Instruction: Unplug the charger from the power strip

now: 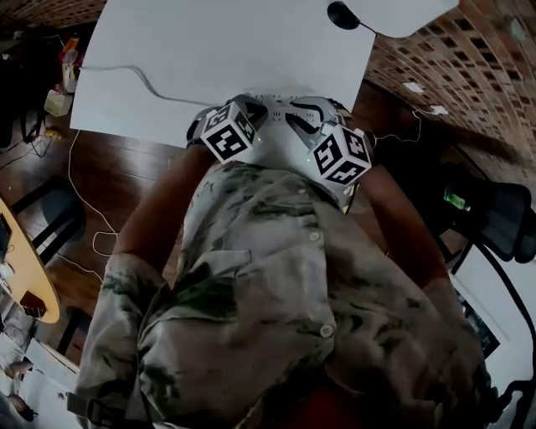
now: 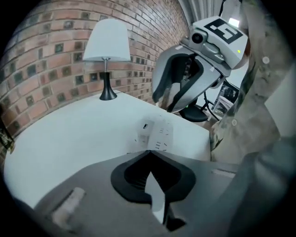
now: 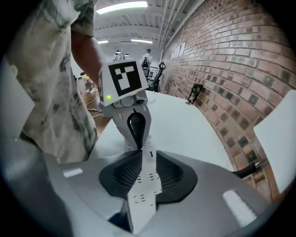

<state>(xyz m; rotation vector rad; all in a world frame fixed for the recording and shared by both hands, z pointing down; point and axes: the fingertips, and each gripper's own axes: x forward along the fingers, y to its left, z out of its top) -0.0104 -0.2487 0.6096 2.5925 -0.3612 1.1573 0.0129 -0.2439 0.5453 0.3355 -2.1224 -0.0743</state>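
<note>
A white power strip (image 2: 156, 133) lies flat near the front edge of the white table (image 1: 209, 50). Through the right gripper's jaws the power strip (image 3: 144, 185) shows its socket slots. I cannot make out a charger in any view. A grey cable (image 1: 142, 80) runs across the table toward the grippers. My left gripper (image 2: 148, 152) hangs just above the strip, its jaws closed tip to tip with nothing between them. My right gripper (image 3: 144, 155) faces it from the other side, jaws a narrow way apart over the strip. In the head view the two marker cubes (image 1: 228, 130) hide the strip.
A table lamp (image 2: 106, 46) with a black base (image 1: 342, 14) stands at the table's far side by the brick wall (image 3: 231, 60). A black office chair (image 1: 494, 218) is on the right. My patterned shirt (image 1: 276, 293) fills the lower head view.
</note>
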